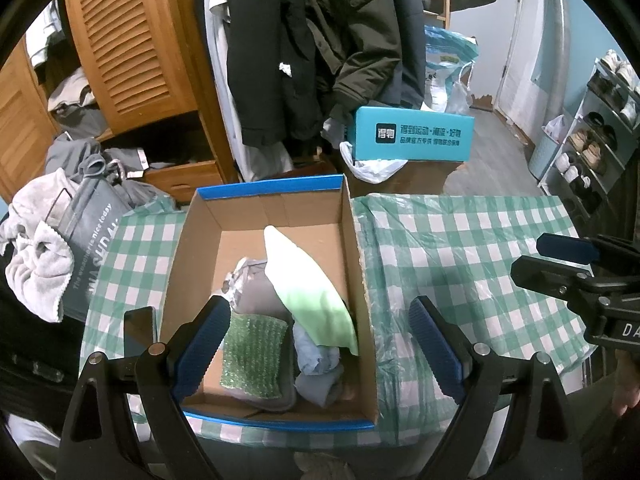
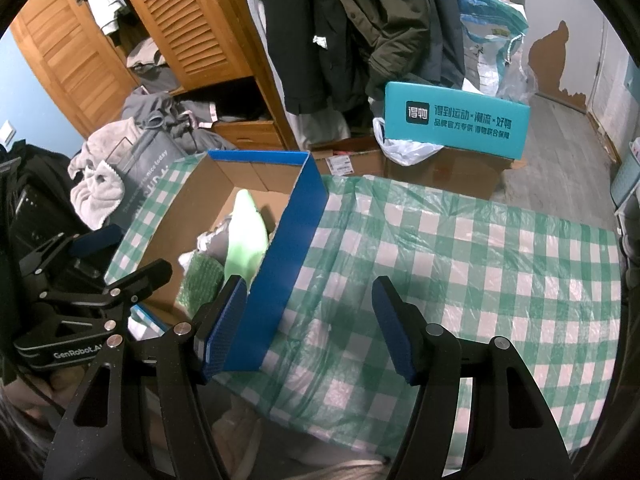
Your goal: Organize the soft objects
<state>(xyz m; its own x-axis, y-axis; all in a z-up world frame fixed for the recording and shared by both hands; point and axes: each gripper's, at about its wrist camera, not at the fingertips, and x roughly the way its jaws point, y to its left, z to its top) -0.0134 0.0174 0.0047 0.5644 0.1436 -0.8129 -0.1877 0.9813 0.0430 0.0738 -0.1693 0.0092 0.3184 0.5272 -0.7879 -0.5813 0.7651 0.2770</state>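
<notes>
Below, an open cardboard box (image 1: pixel 276 216) with blue outer walls sat on a table covered in green-and-white checked cloth (image 1: pixel 460 240). Inside lay soft things: a pale green pillow (image 1: pixel 308 280), a green textured pad (image 1: pixel 252 360), a grey folded cloth (image 1: pixel 256 292) and a light blue rolled cloth (image 1: pixel 316 356). The left gripper (image 1: pixel 316 352) hovered over the box, jaws apart and empty. The right gripper (image 2: pixel 312 328) hung just beside the box's blue wall, jaws apart, holding nothing.

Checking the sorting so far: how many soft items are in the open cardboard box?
4, maybe more underneath: green scrubby pad near front left, grey cloth behind it, pale green pillow leaning across the middle, blue cloth front right.
</notes>
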